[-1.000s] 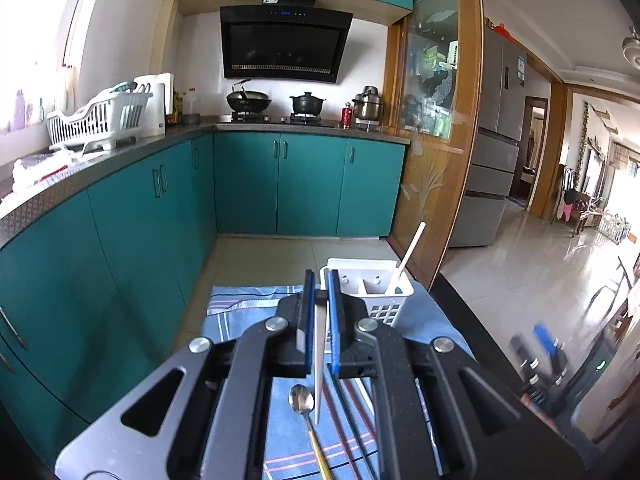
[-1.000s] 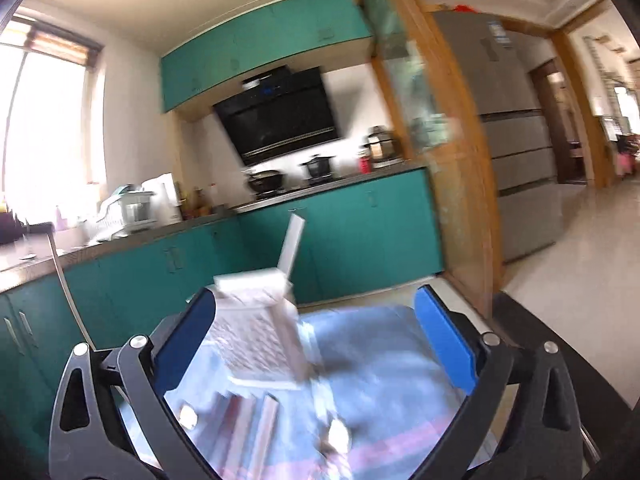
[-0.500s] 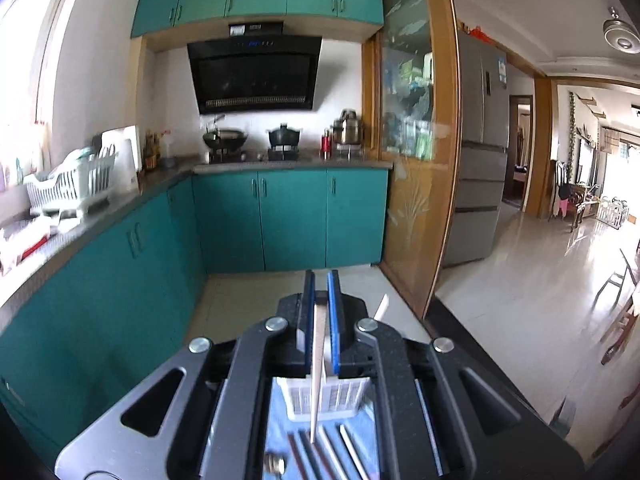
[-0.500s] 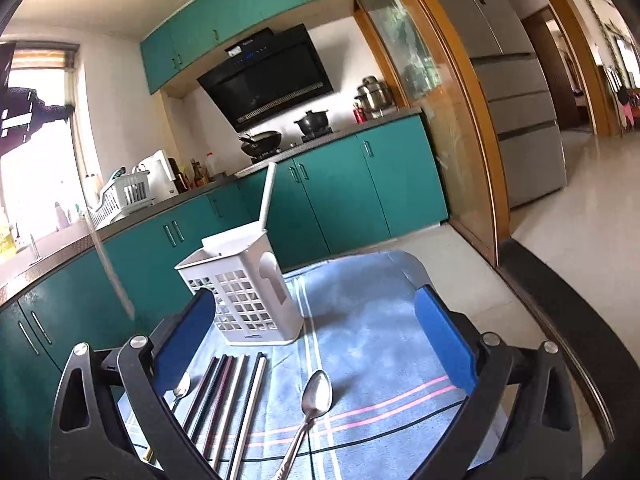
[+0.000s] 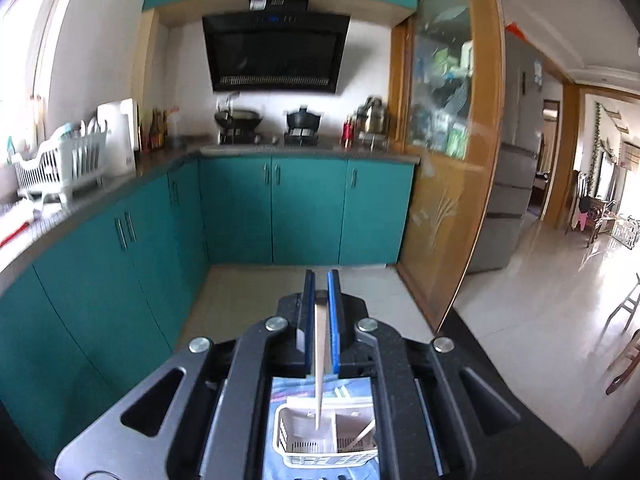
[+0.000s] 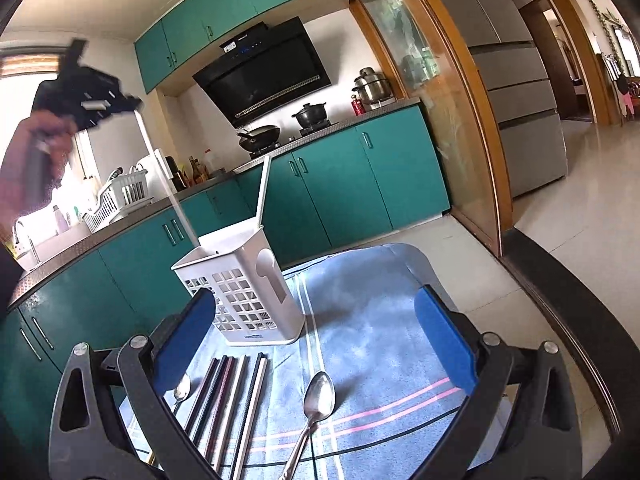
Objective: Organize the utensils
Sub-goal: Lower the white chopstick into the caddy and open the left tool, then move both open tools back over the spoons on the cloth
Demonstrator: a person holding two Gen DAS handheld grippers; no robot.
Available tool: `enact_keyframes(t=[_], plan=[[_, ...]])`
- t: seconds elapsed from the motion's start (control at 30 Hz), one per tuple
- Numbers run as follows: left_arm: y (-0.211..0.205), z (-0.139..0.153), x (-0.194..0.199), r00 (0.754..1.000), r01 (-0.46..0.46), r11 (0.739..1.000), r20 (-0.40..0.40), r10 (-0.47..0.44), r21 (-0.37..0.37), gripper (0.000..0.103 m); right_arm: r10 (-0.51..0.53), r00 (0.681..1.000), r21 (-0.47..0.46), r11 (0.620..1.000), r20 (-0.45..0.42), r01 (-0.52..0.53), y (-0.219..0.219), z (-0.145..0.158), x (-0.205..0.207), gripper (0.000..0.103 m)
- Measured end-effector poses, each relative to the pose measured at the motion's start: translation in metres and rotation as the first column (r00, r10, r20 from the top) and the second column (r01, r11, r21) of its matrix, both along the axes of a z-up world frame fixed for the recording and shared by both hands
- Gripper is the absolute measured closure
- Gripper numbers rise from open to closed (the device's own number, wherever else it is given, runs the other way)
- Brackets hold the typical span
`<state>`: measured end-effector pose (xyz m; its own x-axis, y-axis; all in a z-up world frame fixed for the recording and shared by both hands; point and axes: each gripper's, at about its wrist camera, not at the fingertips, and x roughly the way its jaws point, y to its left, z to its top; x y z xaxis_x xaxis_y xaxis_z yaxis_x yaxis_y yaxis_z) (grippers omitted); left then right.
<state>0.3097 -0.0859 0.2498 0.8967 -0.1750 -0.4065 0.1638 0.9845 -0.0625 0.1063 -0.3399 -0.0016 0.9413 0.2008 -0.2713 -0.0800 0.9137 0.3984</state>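
Observation:
My left gripper (image 5: 321, 280) is shut on a white chopstick (image 5: 319, 364) and holds it upright, tip down, over the left compartment of the white utensil caddy (image 5: 326, 436). From the right wrist view the left gripper (image 6: 86, 96) hangs high above the caddy (image 6: 244, 292), with the chopstick (image 6: 168, 188) reaching its rim. Another white chopstick (image 6: 262, 190) leans in the caddy. My right gripper (image 6: 314, 348) is open and empty above a steel spoon (image 6: 316, 400) and several dark chopsticks (image 6: 232, 396) on the blue cloth (image 6: 380, 320).
A second spoon (image 6: 180, 390) lies left of the chopsticks, partly behind my right gripper's left finger. The cloth covers a dark table whose edge (image 6: 560, 300) runs on the right. Teal kitchen cabinets (image 6: 332, 184) stand behind.
My left gripper has risen with the white chopstick and swung it upright over the caddy. My right gripper has tilted down towards the spoon and stayed open.

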Motion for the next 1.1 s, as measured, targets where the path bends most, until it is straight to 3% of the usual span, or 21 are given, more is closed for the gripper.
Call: enact_keyframes(t=[0.2, 0.27, 0.3, 0.33, 0.37, 0.4, 0.43, 0.5, 0.63, 0.73, 0.83, 0.97, 1.1], plan=[[0.014, -0.075, 0.030, 0.982, -0.025, 1.000, -0.190, 0.027, 0.013, 0.097, 0.010, 1.000, -0.016, 1.000, -0.010, -0.010, 0.003, -0.001, 0.003, 0.005], [0.020, -0.092, 0.032, 0.973, -0.026, 0.999, -0.228, 0.030, 0.021, 0.092, 0.015, 1.000, -0.017, 1.000, -0.017, -0.015, 0.004, -0.002, 0.004, 0.005], [0.024, -0.100, 0.029, 0.973, -0.033, 0.999, -0.228, 0.039, 0.031, 0.075, 0.019, 1.000, -0.021, 1.000, -0.023, -0.020, 0.005, -0.002, 0.004, 0.005], [0.026, -0.103, 0.023, 0.976, -0.040, 0.999, -0.210, 0.047, 0.035, 0.051, 0.022, 0.999, -0.025, 0.999, -0.024, -0.023, 0.006, -0.002, 0.004, 0.005], [0.030, -0.104, 0.011, 0.984, -0.048, 0.998, -0.172, 0.054, 0.035, 0.039, 0.023, 0.999, -0.030, 0.999, -0.022, -0.024, 0.007, -0.002, 0.004, 0.005], [0.035, -0.103, -0.006, 0.993, -0.051, 0.998, -0.110, 0.054, 0.030, 0.020, 0.027, 0.999, -0.035, 0.999, -0.021, -0.027, 0.008, -0.002, 0.004, 0.005], [0.039, -0.103, -0.020, 0.996, -0.052, 0.998, -0.072, 0.054, 0.027, 0.013, 0.030, 0.999, -0.040, 0.999, -0.020, -0.031, 0.010, -0.001, 0.003, 0.005], [0.049, -0.107, -0.059, 0.997, -0.082, 0.996, 0.000, 0.082, 0.035, 0.009, 0.036, 0.999, -0.057, 0.998, -0.019, -0.037, 0.013, -0.001, 0.003, 0.005], [0.061, -0.133, -0.134, 0.993, -0.116, 0.992, 0.025, 0.115, 0.054, 0.008, 0.064, 0.997, -0.073, 0.995, -0.035, -0.066, 0.019, 0.000, 0.002, 0.005], [0.066, -0.168, -0.183, 0.993, -0.117, 0.993, -0.012, 0.118, 0.030, 0.007, 0.083, 0.995, -0.119, 0.989, -0.049, -0.088, 0.031, 0.002, -0.002, 0.005], [0.061, -0.206, -0.222, 0.990, -0.125, 0.991, -0.057, 0.128, 0.054, 0.007, 0.091, 0.992, -0.181, 0.978, -0.089, -0.106, 0.048, 0.002, -0.009, 0.005], [0.064, -0.237, -0.252, 0.986, -0.140, 0.988, -0.082, 0.145, 0.059, 0.007, 0.107, 0.981, -0.189, 0.972, -0.160, -0.137, 0.066, -0.004, -0.027, 0.005], [0.061, -0.240, -0.264, 0.985, -0.113, 0.990, -0.117, 0.123, 0.089, 0.007, 0.122, 0.978, -0.250, 0.955, -0.170, -0.163, 0.084, -0.017, -0.055, 0.005]])
